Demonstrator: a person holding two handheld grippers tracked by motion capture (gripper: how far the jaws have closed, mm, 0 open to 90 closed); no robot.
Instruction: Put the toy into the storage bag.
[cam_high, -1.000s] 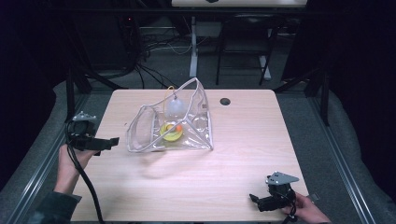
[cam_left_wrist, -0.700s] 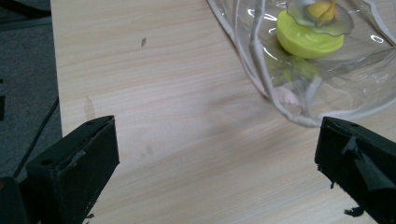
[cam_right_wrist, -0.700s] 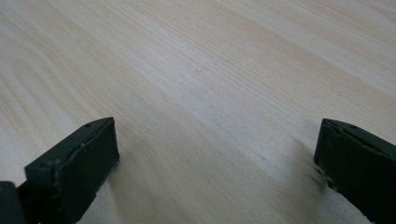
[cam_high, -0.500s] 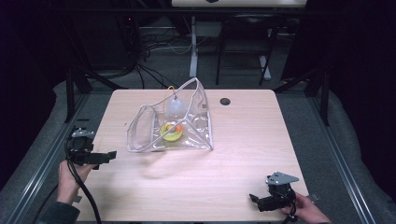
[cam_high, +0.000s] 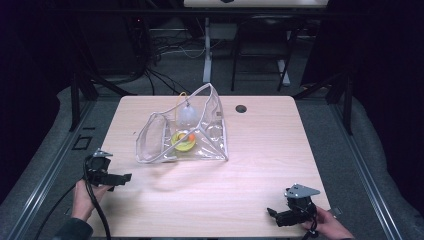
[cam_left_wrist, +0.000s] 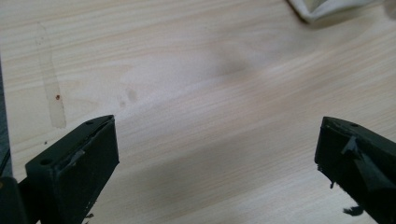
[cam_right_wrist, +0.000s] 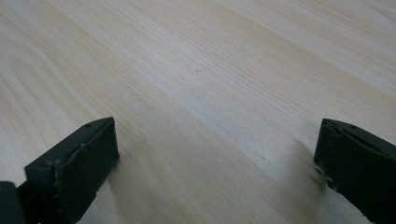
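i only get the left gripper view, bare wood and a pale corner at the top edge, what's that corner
Observer: It belongs to a clear plastic bag lying mid-table, mouth toward the left gripper.
Operator: anything inside
Observer: A yellow ring-shaped item with a bit of orange on it.
Operator: wheres the other gripper
Observer: The right gripper sits at the table's near right corner, jaws wide open over bare wood.
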